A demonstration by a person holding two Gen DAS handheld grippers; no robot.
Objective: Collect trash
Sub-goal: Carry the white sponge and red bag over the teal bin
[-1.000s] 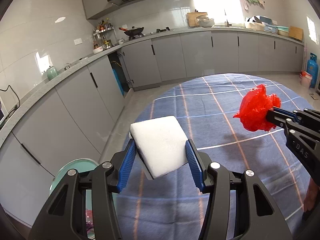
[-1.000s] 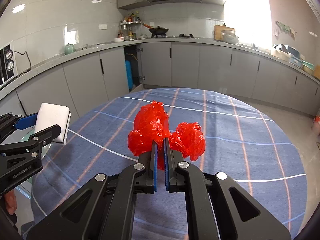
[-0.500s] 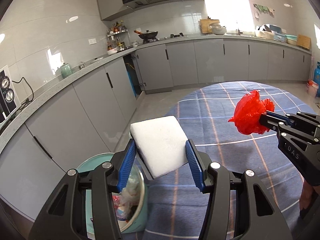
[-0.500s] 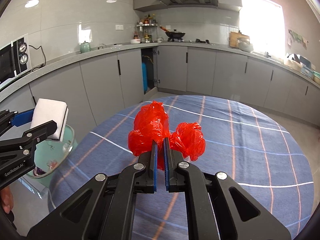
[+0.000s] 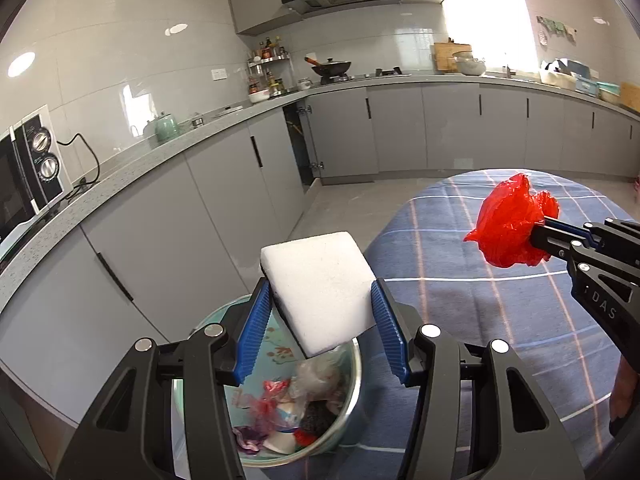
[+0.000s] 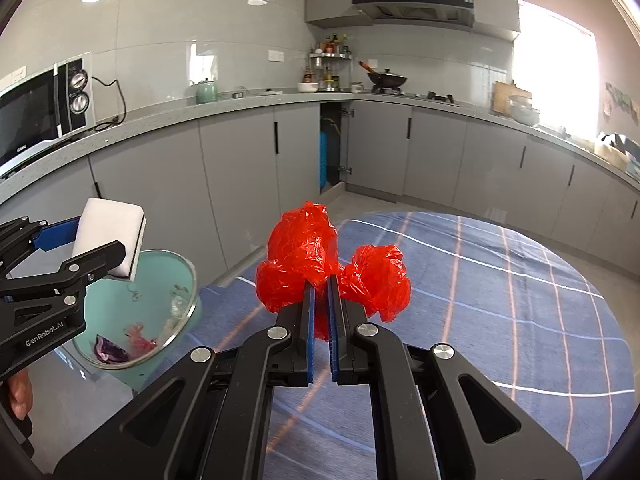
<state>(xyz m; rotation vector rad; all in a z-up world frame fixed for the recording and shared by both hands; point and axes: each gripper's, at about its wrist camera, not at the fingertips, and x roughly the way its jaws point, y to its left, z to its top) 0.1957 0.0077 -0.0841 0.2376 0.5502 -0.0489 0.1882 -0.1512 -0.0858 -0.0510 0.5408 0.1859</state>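
My left gripper [image 5: 318, 304] is shut on a white sponge block [image 5: 320, 284] with a dark underside, held in the air right above a teal trash bin [image 5: 340, 420] that has several scraps inside. In the right wrist view that sponge [image 6: 108, 236] and bin [image 6: 160, 280] sit at the left. My right gripper [image 6: 320, 284] is shut on a crumpled red plastic bag [image 6: 304, 256], which bulges out on both sides of the blue pads. From the left wrist view the red bag [image 5: 512, 228] hangs over the table at the right.
A round table with a blue checked cloth [image 6: 500, 300] lies under and right of the right gripper. Grey kitchen cabinets [image 5: 180, 232] and a counter with a microwave [image 6: 36, 108] run along the left and back. Bare floor [image 5: 340, 208] shows between table and cabinets.
Both grippers have swung left with their loads. The teal bin has come into full view under the sponge, and the table has slid to the right in both views.
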